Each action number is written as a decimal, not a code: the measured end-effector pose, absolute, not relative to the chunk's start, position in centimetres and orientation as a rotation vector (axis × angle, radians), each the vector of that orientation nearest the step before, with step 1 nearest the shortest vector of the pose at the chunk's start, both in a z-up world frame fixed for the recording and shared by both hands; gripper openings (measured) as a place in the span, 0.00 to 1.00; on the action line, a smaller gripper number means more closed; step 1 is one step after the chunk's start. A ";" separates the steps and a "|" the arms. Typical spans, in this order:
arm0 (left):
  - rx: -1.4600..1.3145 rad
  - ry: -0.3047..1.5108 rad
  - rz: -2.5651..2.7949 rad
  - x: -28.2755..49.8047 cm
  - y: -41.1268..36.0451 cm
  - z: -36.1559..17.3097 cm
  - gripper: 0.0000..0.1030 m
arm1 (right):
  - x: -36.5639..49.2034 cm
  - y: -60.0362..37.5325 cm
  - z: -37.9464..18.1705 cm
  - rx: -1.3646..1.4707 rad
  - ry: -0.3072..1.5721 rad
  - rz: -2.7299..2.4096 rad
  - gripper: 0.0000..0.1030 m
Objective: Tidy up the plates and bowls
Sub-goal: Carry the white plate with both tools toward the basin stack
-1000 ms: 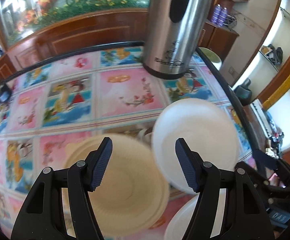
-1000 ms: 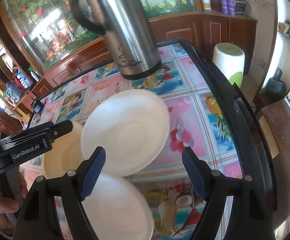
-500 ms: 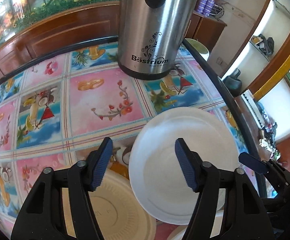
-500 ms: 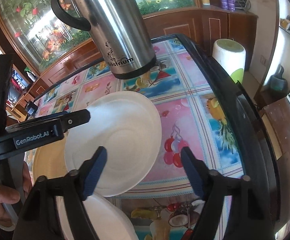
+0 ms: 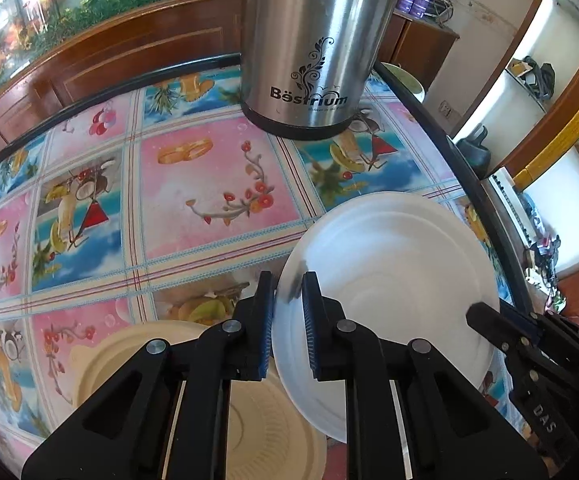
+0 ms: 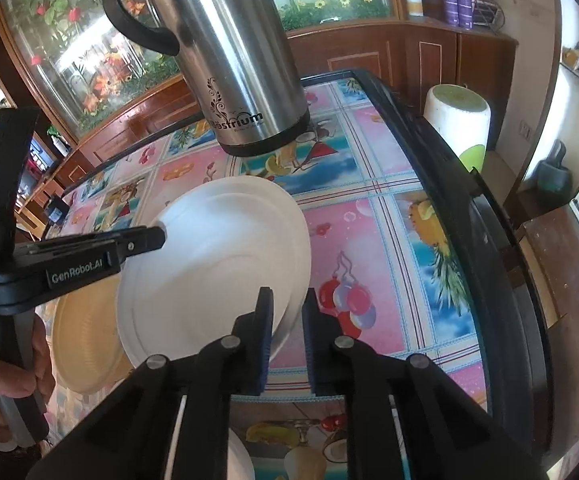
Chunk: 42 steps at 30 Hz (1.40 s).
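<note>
Both claws, wide open a moment ago, have now pinched opposite rims of the white plate (image 5: 389, 280), left claw (image 5: 289, 320) at frame centre, right claw (image 6: 287, 332) likewise, so lifting it onto the beige plate (image 5: 265, 432) at lower left looks next.

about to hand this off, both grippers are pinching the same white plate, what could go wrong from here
1. The left gripper and right gripper each clamp only the thin rim of the white plate; pulling unevenly could bend it or let it slip.
2. The plate is tilted above the beige plate; a drop would likely land there.
3. The steel flask stands close behind; a forward swing might bump it.
</note>
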<state>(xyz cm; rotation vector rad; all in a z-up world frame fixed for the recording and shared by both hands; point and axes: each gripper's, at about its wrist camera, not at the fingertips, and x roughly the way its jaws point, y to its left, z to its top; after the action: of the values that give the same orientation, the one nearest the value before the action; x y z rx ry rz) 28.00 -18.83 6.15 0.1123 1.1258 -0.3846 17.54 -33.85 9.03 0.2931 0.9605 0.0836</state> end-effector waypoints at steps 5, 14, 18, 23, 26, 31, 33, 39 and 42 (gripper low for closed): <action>0.091 1.113 -0.380 27.7 -18.5 7.2 0.12 | 17.7 -34.1 9.5 0.308 0.955 0.084 0.11; 0.060 1.063 -0.359 26.9 -17.0 10.6 0.12 | 18.0 -33.3 12.4 0.301 0.919 0.086 0.11; 0.039 1.053 -0.350 25.8 -15.4 11.9 0.12 | 17.4 -32.2 13.8 0.287 0.901 0.111 0.11; 0.029 1.037 -0.323 23.2 -12.8 12.8 0.13 | 16.3 -30.4 15.0 0.270 0.893 0.141 0.11; 0.029 1.029 -0.301 21.2 -10.9 12.8 0.13 | 15.1 -28.9 15.3 0.253 0.894 0.165 0.11; 0.010 1.031 -0.251 17.4 -7.2 12.1 0.13 | 12.5 -25.8 14.8 0.238 0.909 0.221 0.11; 0.002 1.024 -0.234 16.1 -6.0 12.0 0.13 | 11.3 -24.3 14.5 0.221 0.922 0.241 0.11; -0.019 1.033 -0.198 12.2 -2.8 11.0 0.13 | 8.0 -21.1 13.9 0.197 0.940 0.287 0.11; -0.016 1.029 -0.185 10.1 -1.9 10.6 0.13 | 6.9 -20.2 13.4 0.195 0.949 0.296 0.11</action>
<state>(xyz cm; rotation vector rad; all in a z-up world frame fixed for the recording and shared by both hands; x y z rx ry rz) 10.12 -1.89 10.57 -0.0160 1.0288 -0.1848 6.86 -20.24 13.43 0.1954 0.9494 0.2955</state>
